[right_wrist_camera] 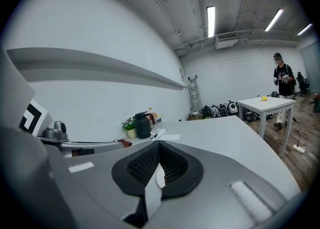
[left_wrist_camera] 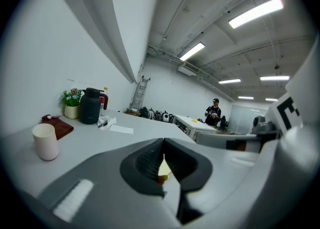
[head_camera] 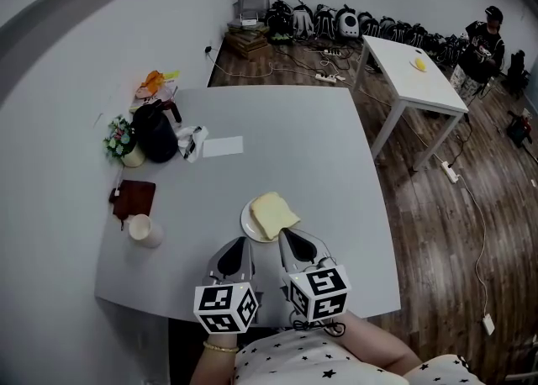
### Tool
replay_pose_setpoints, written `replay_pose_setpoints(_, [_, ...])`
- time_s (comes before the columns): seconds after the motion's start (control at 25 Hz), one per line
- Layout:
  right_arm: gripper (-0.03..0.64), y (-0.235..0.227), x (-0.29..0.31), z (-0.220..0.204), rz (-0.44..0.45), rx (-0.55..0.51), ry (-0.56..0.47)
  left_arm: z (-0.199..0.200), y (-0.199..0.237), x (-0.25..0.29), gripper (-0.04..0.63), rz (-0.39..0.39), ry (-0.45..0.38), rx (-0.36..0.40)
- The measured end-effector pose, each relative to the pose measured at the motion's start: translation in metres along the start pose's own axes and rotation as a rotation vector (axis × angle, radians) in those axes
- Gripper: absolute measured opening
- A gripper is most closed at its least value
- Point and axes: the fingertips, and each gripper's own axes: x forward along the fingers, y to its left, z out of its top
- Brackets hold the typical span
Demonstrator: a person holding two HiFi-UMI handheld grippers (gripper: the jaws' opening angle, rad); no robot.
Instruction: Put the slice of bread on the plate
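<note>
Since the slice of bread [head_camera: 273, 213] is lying flat on the plate [head_camera: 247, 225], with one corner reaching out over the plate's right rim, the task is looking finished in the head view. The plate is sitting close to the near edge of the table [head_camera: 286, 139]. The left gripper [head_camera: 239, 247] and the right gripper [head_camera: 288, 239] are hovering side by side just on the near side of it, apart from the bread, probably because nothing is left to carry. A cup [head_camera: 145, 230] and a dark jug [head_camera: 156, 131] are standing well off to the left, out of the way.

Looking along the left gripper, its ribbed pads are pressing together with nothing between them. A pale yellow sliver is showing through the narrow gap below them, and it is probably the bread lying beyond the tips, not something being pinched.

Looking along the right gripper, its pads are likewise meeting, clenched on nothing. A white strip, probably the plate's rim, is showing in the gap beneath them. Both tools are pointing gently downward over the table and are carrying nothing.
</note>
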Motion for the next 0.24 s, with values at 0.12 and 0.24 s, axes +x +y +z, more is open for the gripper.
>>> replay_pose_setpoints(0.12, [-0.002, 0.0002, 0.0018, -0.0003, 0.002, -0.004, 0.002, -0.0006, 0.0005, 0.0014, 0.008, -0.003, 0.003, -0.007])
replay_pose_setpoints(0.24, [-0.002, -0.0005, 0.0045, -0.0013, -0.001, -0.005, 0.004, 0.0003, 0.0018, 0.0026, 0.008, -0.008, 0.001, -0.011])
